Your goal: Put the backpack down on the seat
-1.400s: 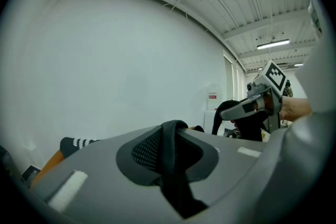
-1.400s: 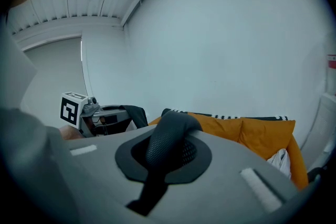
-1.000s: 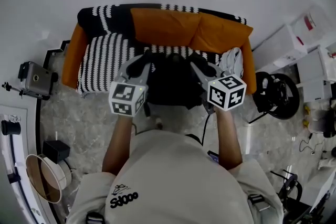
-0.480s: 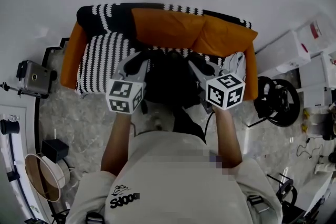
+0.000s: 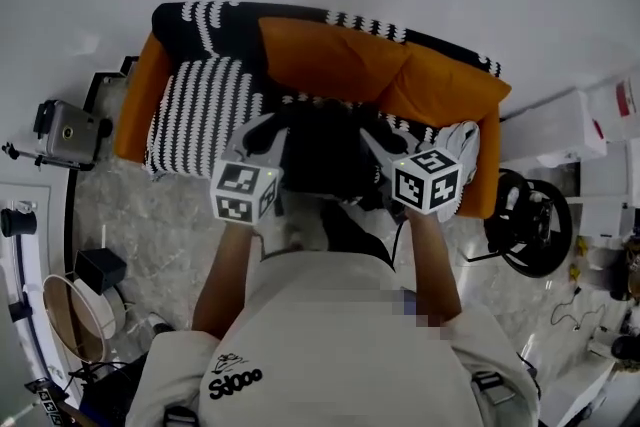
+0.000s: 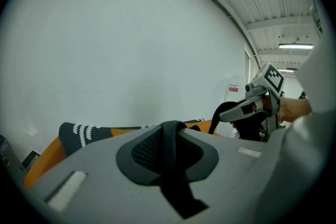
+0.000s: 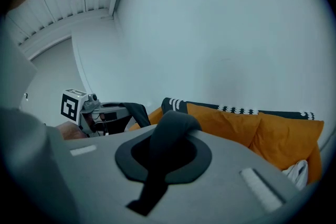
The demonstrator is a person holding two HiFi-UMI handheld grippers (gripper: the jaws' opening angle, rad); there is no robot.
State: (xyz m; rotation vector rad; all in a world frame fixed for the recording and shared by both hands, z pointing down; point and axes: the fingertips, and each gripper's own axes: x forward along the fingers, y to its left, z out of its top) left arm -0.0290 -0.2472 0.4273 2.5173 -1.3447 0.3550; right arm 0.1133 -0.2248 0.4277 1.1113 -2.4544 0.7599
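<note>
My left tool [image 6: 167, 132] and right tool [image 7: 170, 127] are each clamped on a strap [image 6: 176, 186] of the backpack [image 5: 325, 155], which hangs over the sofa seat [image 5: 200, 120] near its front edge. I'd lower both evenly, then release.

The person's clothing and tools
The person wears a cream short-sleeved shirt [image 5: 330, 355] with a small black print [image 5: 236, 377] (its lettering hard to read). The left gripper [image 5: 272, 122] and right gripper [image 5: 378, 127] have matte grey shells with dark oval recesses; the left cube [image 5: 243, 193] and right cube [image 5: 430, 180] are white with black square markers.
</note>
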